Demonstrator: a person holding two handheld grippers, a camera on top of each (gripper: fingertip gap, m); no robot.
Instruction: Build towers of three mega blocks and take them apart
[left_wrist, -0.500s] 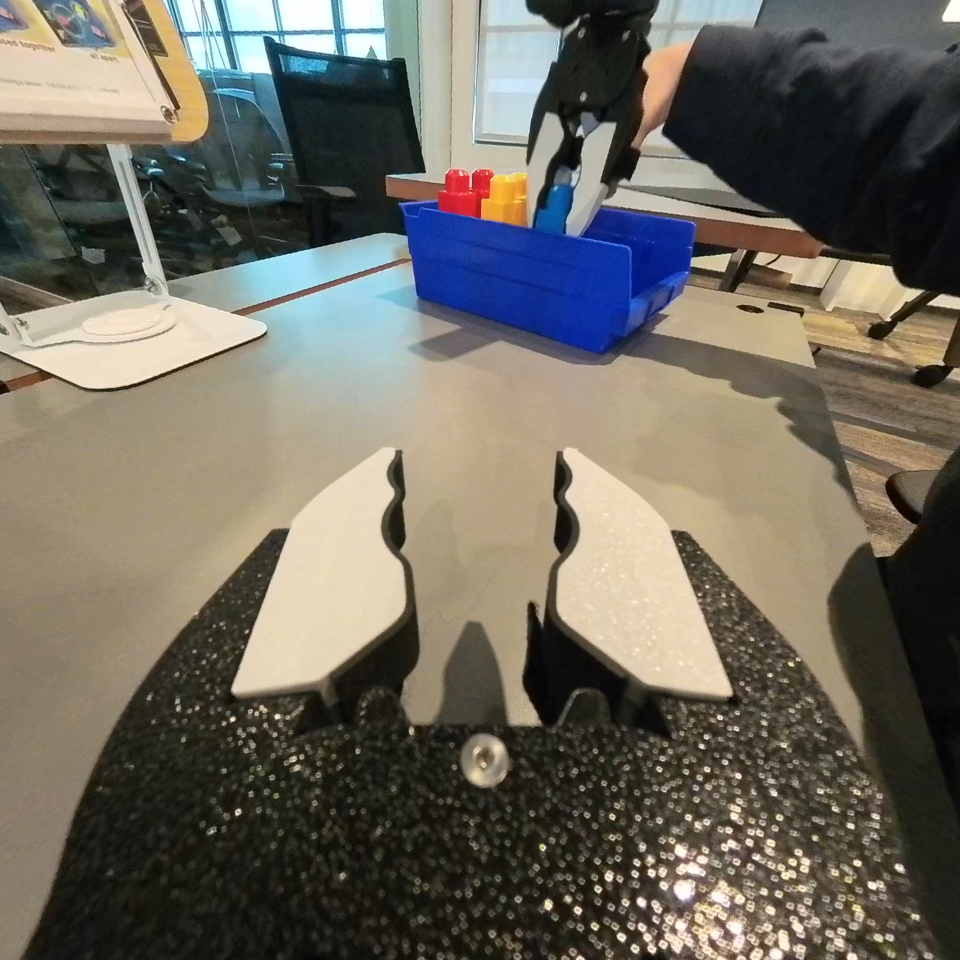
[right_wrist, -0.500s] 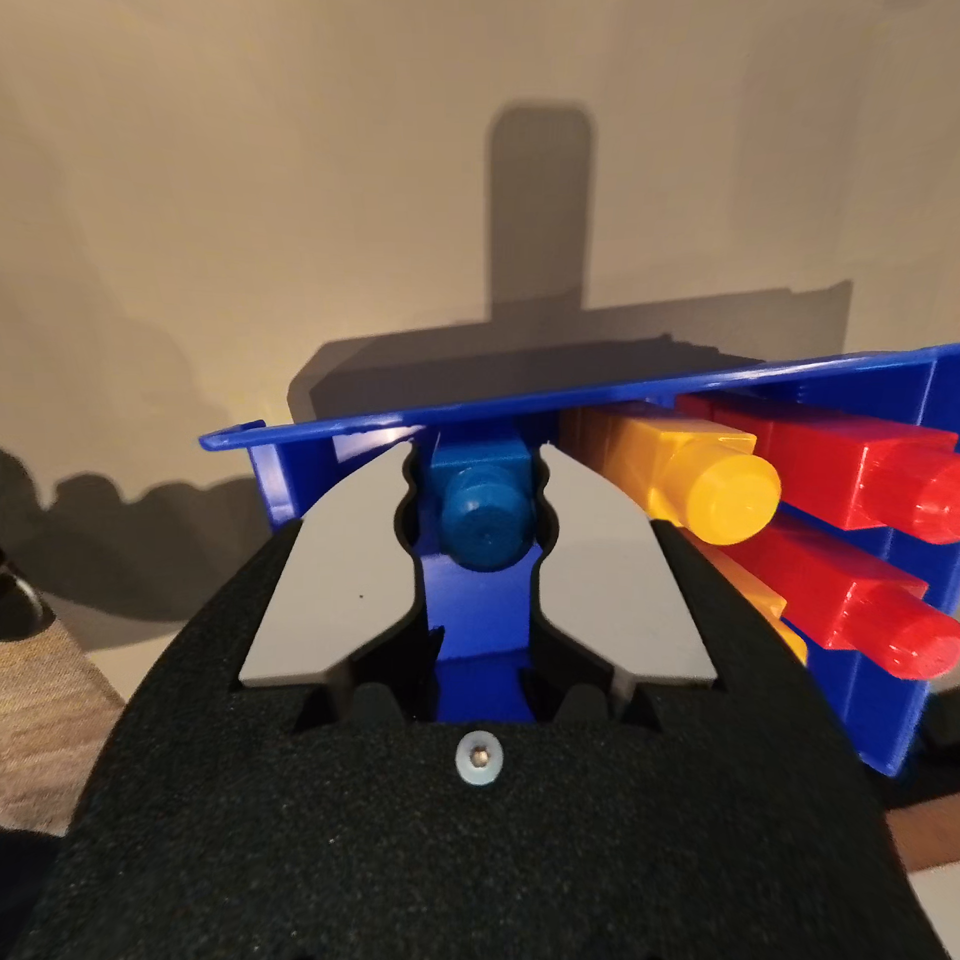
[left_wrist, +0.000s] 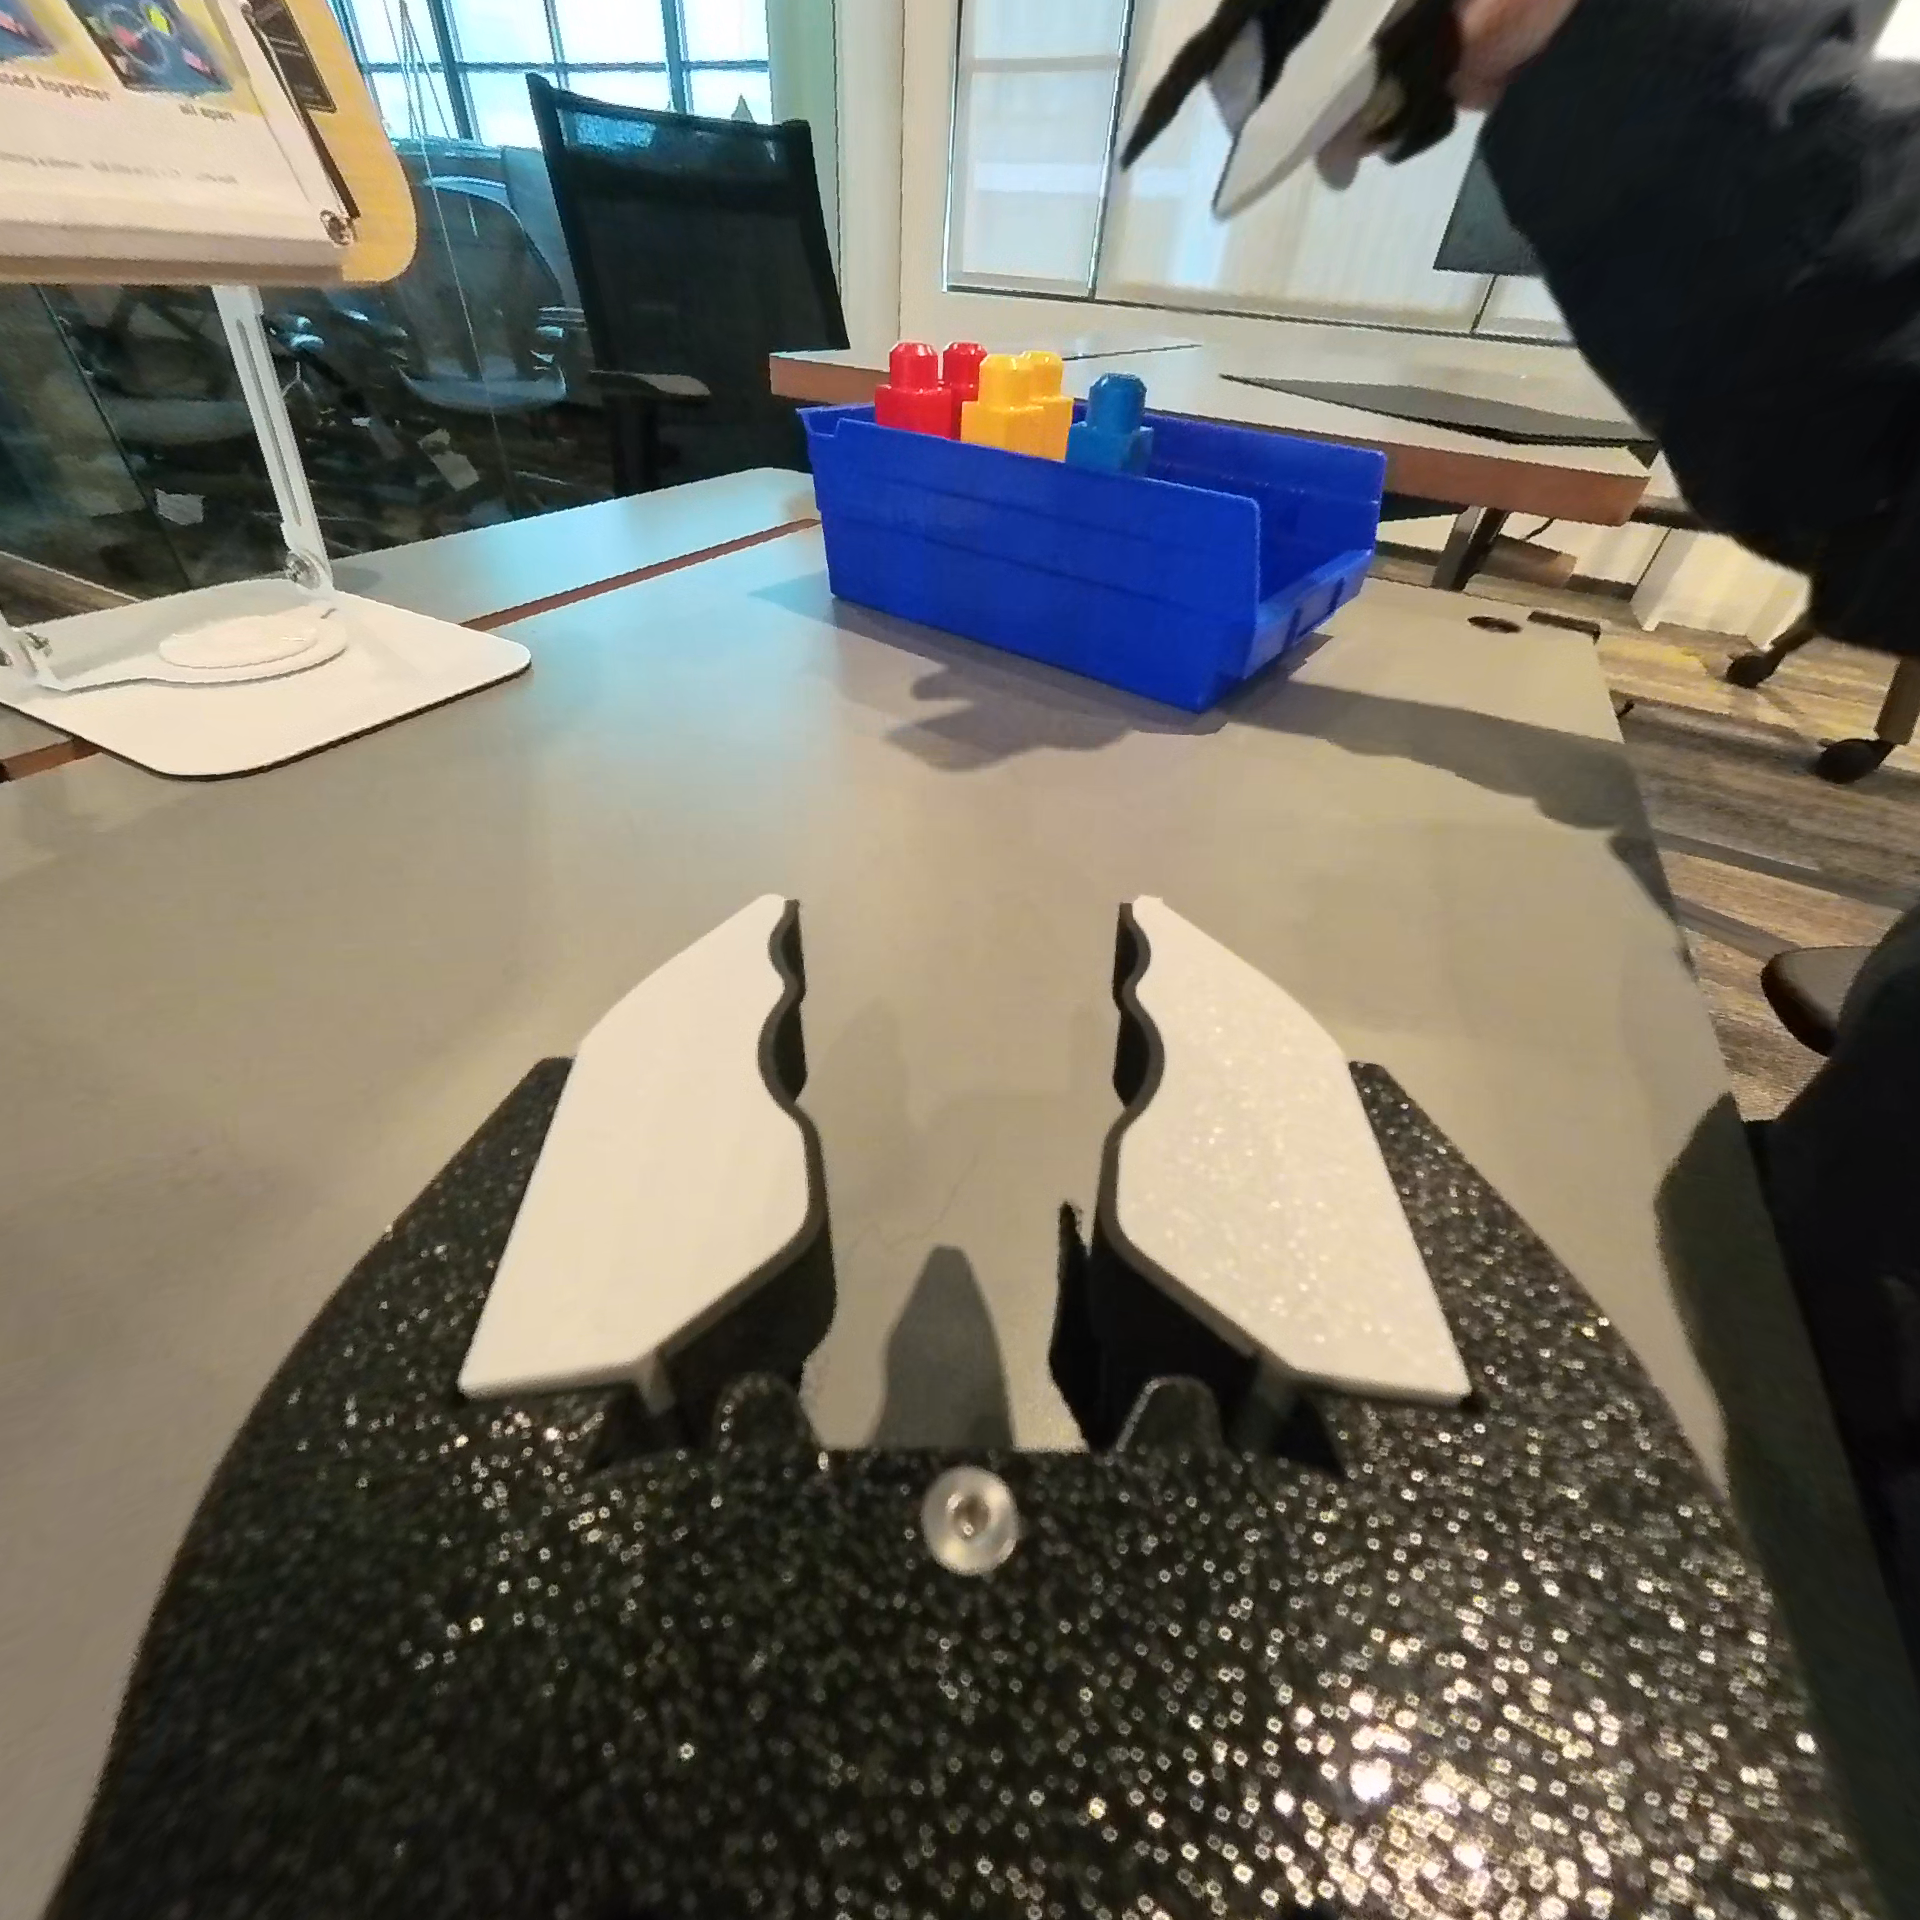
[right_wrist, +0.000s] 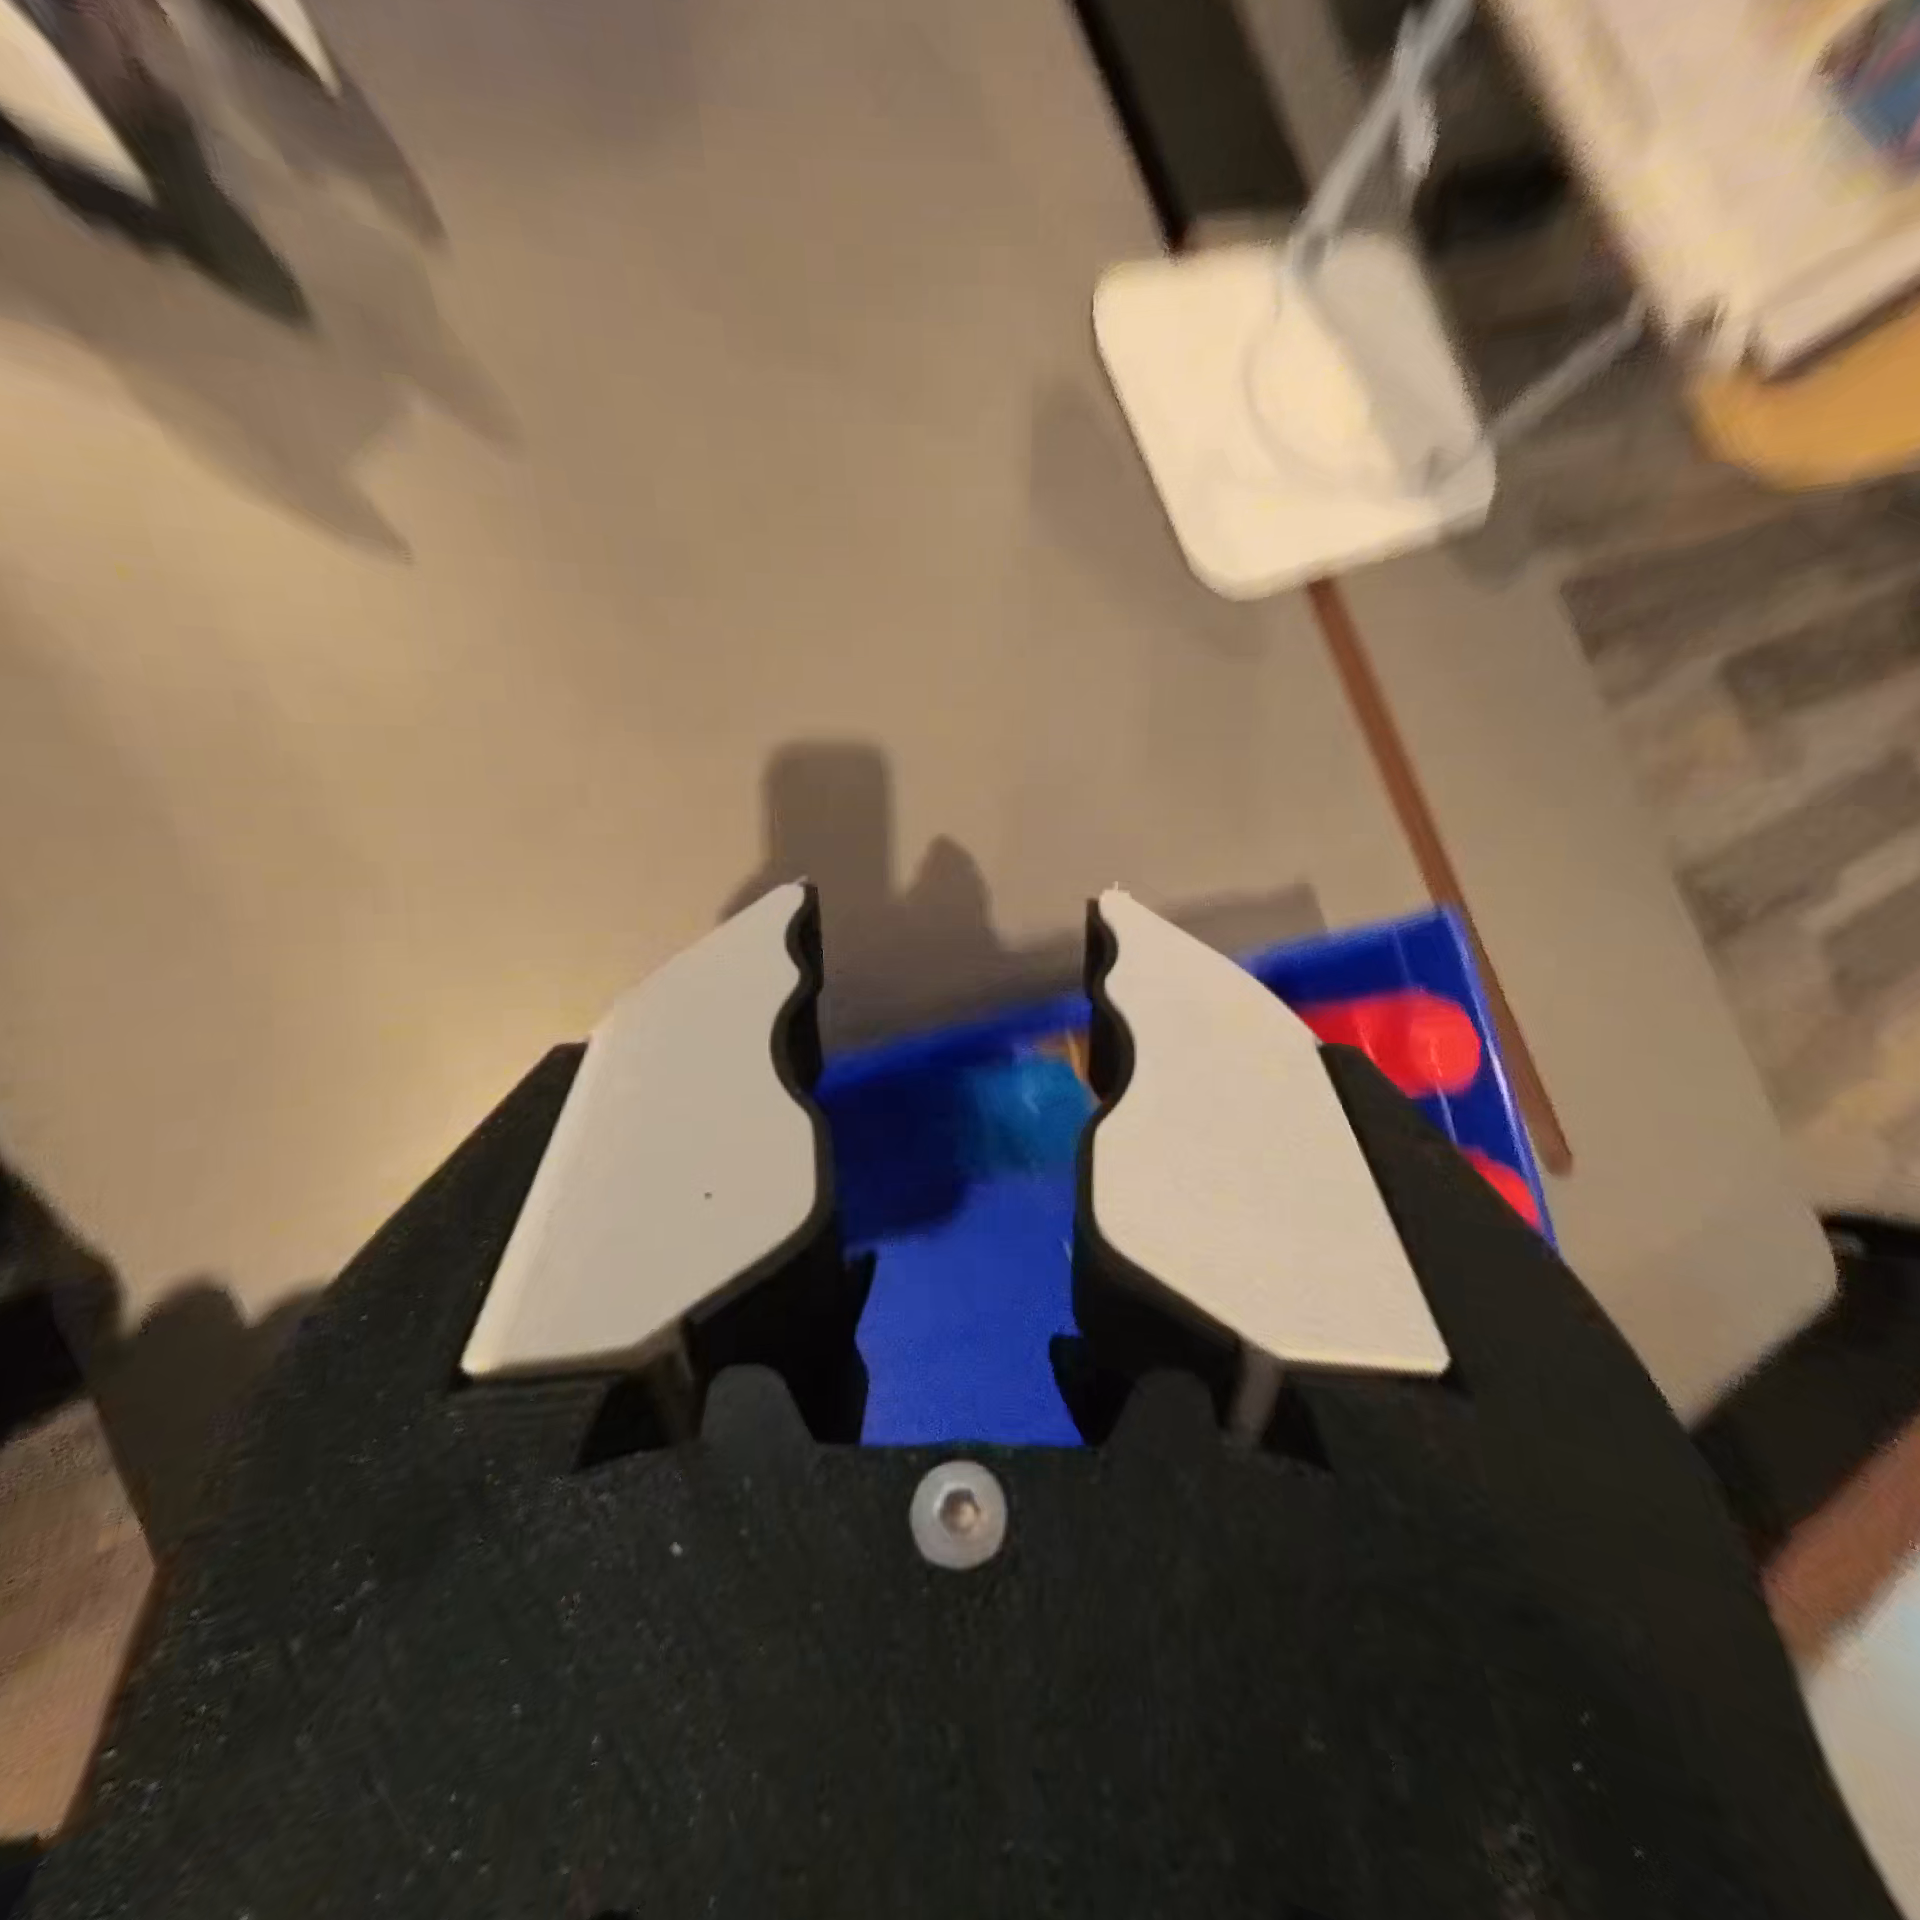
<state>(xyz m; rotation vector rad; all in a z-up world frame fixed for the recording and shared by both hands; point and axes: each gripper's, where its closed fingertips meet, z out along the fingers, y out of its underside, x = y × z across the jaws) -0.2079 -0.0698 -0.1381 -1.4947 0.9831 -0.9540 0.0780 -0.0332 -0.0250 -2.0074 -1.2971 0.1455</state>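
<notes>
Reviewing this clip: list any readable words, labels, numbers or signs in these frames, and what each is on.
Printed sheet on the clear stand, left wrist view: carries writing, which I do not quote; its smaller lines are too small to read.
Same sheet, right wrist view: blurred, unreadable.
Blue bin, red block, yellow block, blue block: no writing visible.
</notes>
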